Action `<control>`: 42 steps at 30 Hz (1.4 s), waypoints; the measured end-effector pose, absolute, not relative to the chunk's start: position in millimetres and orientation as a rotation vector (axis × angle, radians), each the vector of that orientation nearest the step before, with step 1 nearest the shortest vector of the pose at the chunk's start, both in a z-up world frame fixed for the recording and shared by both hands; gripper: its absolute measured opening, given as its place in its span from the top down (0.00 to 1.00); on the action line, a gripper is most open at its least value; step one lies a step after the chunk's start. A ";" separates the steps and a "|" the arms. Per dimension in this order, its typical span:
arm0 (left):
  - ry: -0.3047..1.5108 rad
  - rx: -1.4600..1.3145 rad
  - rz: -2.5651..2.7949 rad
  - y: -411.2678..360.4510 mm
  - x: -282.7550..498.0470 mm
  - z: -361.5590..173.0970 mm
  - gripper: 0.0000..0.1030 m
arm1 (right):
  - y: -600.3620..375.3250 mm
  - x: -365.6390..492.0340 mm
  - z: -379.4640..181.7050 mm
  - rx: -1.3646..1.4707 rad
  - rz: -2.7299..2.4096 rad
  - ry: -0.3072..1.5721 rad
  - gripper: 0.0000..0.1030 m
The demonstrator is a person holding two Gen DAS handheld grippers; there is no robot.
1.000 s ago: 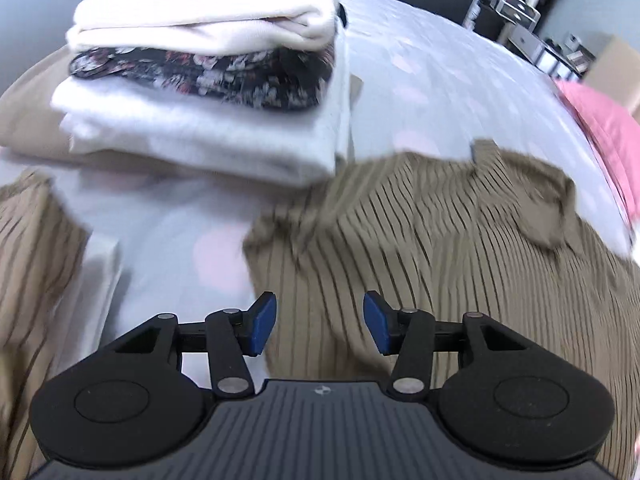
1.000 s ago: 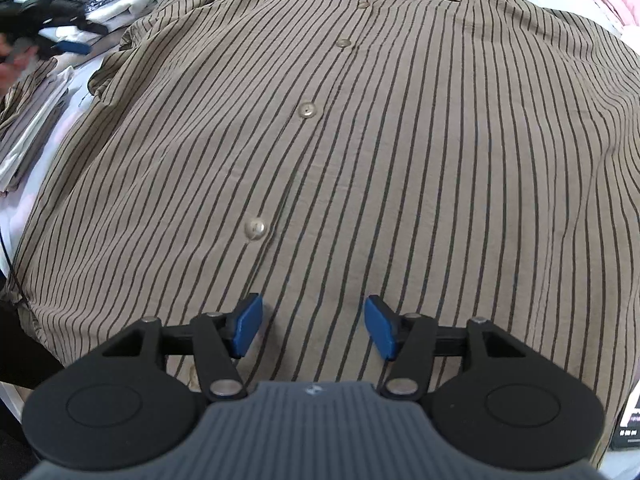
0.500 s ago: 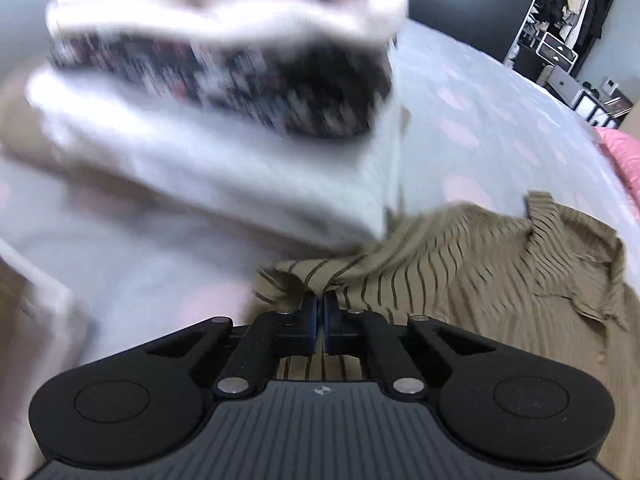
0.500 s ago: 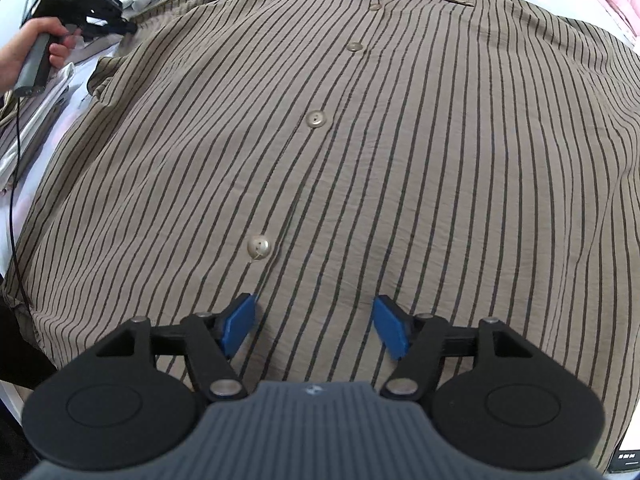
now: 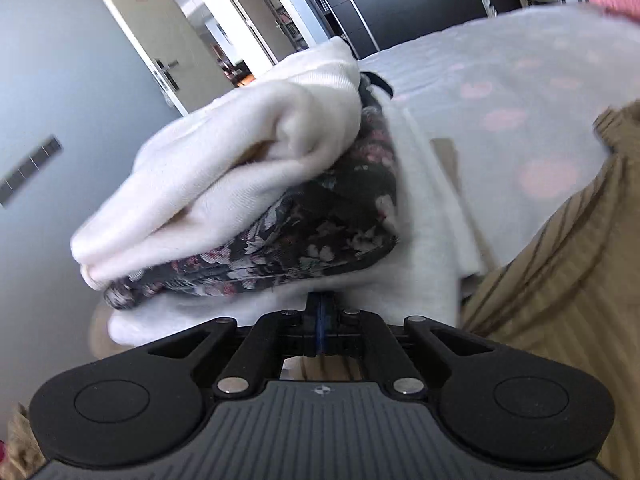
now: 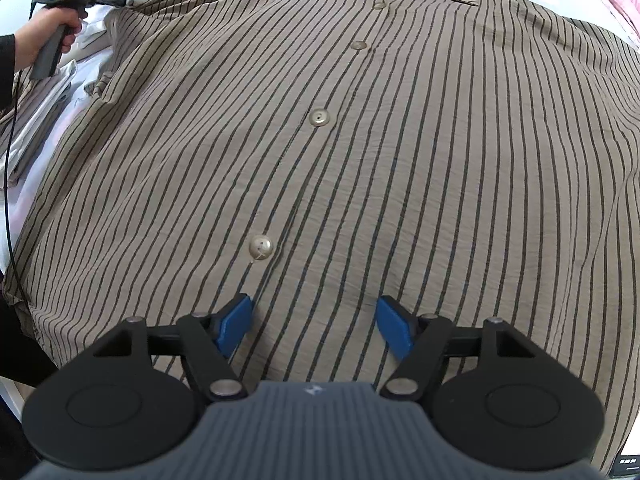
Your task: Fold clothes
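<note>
- Blue pads of the left claw (image 5: pixel 320 320) meet now, having just snapped together; whether shirt (image 6: pixel 360 160) cloth sits between them is hidden.
- It has swung toward the stack (image 5: pixel 248 184), so a sleeve fold is probably starting.
- Right claw (image 6: pixel 316 326) has just been widening; it stands apart over the hem, gripping nothing.
- The shirt is thin, tan, dark-striped, buttoned, lying flat on the bed (image 5: pixel 500 80).
- Stack: fluffy white knits, dark floral fabric.

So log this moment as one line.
left tongs: shut, shirt edge beside clothes pile | right tongs: open over shirt front | fold: not started
</note>
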State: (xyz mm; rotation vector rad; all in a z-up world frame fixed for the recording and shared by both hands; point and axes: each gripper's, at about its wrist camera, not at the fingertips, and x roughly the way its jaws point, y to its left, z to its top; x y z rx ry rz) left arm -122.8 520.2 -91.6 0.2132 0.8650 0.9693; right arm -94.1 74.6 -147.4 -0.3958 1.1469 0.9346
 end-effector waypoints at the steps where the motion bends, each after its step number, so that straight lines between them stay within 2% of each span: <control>1: 0.871 0.232 0.981 520.6 -122.5 -93.9 1.00 | 74.2 -94.6 -147.5 -0.399 0.937 1.145 0.29; 5: 0.869 0.145 0.949 515.8 -137.7 -83.8 0.97 | 73.7 -95.5 -147.1 -0.402 0.941 1.139 0.29; 7: 0.869 0.083 0.927 510.7 -149.5 -77.2 0.82 | 72.8 -96.5 -146.1 -0.399 0.939 1.135 0.30; 14: 0.913 -0.080 0.822 462.8 -206.2 -61.4 0.75 | 62.5 -102.5 -139.0 -0.405 0.940 1.097 0.30; 19: 0.962 -0.132 0.719 408.4 -218.1 -64.8 0.63 | 44.7 -104.9 -128.9 -0.401 0.945 1.064 0.30; 24: 1.000 -0.124 0.639 357.1 -232.7 -65.0 0.62 | 19.6 -106.4 -119.3 -0.401 0.964 1.061 0.31; 26: 1.028 -0.133 0.617 340.3 -239.4 -67.7 0.62 | 9.6 -109.7 -116.2 -0.413 0.975 1.064 0.33; 28: 1.056 -0.175 0.599 329.1 -246.3 -73.2 0.62 | -1.5 -115.1 -113.2 -0.442 0.994 1.058 0.41; 31: 1.097 -0.230 0.580 313.7 -256.0 -81.4 0.62 | -21.7 -123.0 -108.4 -0.515 1.034 1.042 0.43; 42: 1.113 -0.288 0.564 284.9 -260.6 -88.4 0.62 | -90.4 -138.3 -100.9 -0.996 1.063 0.969 0.46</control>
